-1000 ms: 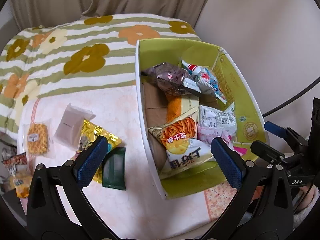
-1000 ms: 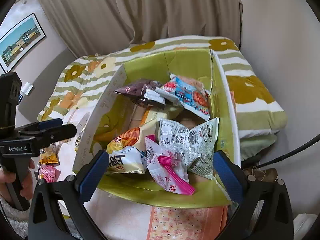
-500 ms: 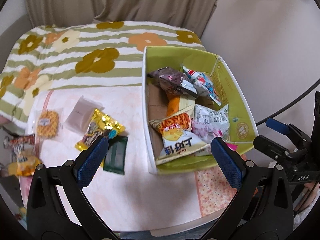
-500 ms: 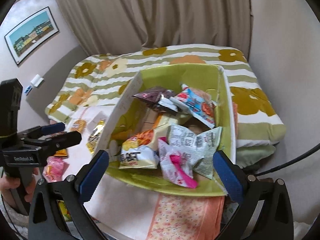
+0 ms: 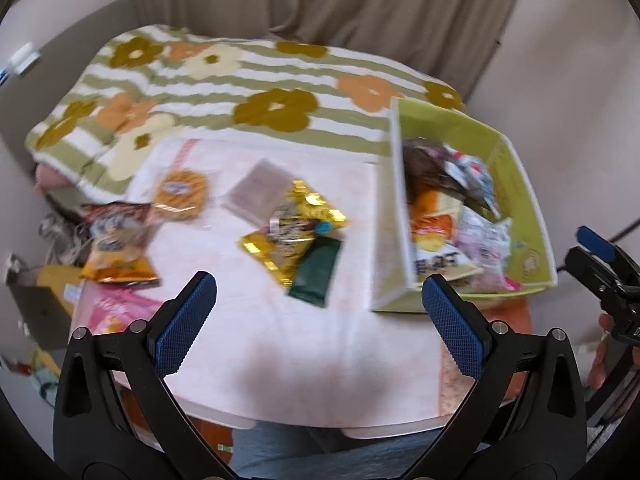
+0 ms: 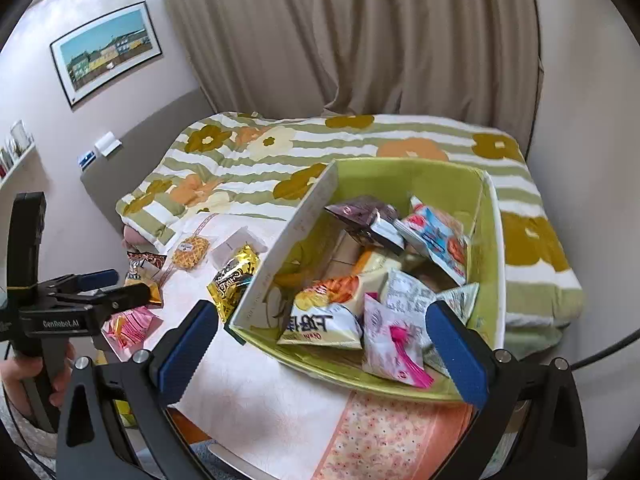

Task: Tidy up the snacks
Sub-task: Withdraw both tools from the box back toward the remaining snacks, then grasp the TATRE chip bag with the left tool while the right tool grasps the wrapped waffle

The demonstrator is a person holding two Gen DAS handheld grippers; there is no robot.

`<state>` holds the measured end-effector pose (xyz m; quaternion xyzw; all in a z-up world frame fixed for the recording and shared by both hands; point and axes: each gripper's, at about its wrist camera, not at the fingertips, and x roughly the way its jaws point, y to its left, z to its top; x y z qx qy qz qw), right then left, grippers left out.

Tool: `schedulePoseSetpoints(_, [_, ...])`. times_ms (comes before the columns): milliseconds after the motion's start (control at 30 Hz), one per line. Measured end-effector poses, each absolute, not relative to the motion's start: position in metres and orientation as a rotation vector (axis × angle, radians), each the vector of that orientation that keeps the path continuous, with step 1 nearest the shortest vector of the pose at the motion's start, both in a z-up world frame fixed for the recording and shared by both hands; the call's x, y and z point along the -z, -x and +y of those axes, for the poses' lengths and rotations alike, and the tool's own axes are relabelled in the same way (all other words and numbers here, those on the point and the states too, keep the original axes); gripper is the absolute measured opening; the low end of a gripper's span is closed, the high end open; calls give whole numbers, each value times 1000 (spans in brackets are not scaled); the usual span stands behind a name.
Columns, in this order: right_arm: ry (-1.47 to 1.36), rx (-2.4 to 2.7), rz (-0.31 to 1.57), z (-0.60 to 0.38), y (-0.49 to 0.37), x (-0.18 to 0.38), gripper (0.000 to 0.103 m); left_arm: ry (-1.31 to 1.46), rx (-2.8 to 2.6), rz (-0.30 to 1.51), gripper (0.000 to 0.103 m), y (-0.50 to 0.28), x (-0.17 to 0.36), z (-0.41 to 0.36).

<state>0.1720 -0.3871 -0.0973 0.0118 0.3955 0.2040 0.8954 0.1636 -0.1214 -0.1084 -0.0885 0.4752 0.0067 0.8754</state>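
Pale beige pleated curtains (image 6: 352,40) hang across the far side of the room, meeting plain pinkish-white walls (image 6: 592,80). A black-framed picture of a townscape (image 6: 106,50) hangs on the left wall above a narrow white shelf (image 6: 16,160). A green-and-white striped quilt with orange and olive flowers (image 5: 224,80) covers the bed.

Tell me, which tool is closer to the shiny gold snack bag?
Left. The left tool hovers just before the shiny gold snack bag; the right tool hangs by the green cardboard box, off to the bag's right.
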Motion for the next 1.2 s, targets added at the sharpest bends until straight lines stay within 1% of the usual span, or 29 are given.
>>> schedulePoseSetpoints(233, [-5, -483, 834, -336, -190, 99, 103, 196, -124, 978, 102, -160, 112, -54])
schedulePoseSetpoints(533, [29, -578, 909, -231, -221, 119, 103, 219, -199, 1052, 102, -158, 155, 40])
schedulePoseSetpoints(767, [56, -603, 980, -153, -248, 139, 103, 203, -208, 1113, 102, -180, 189, 103])
schedulePoseSetpoints(1000, [-13, -559, 1075, -103, -292, 174, 103, 210, -126, 1179, 102, -214, 227, 139])
schedulePoseSetpoints(1200, [-41, -559, 1179, -63, -324, 216, 103, 196, -91, 1213, 102, -232, 248, 145])
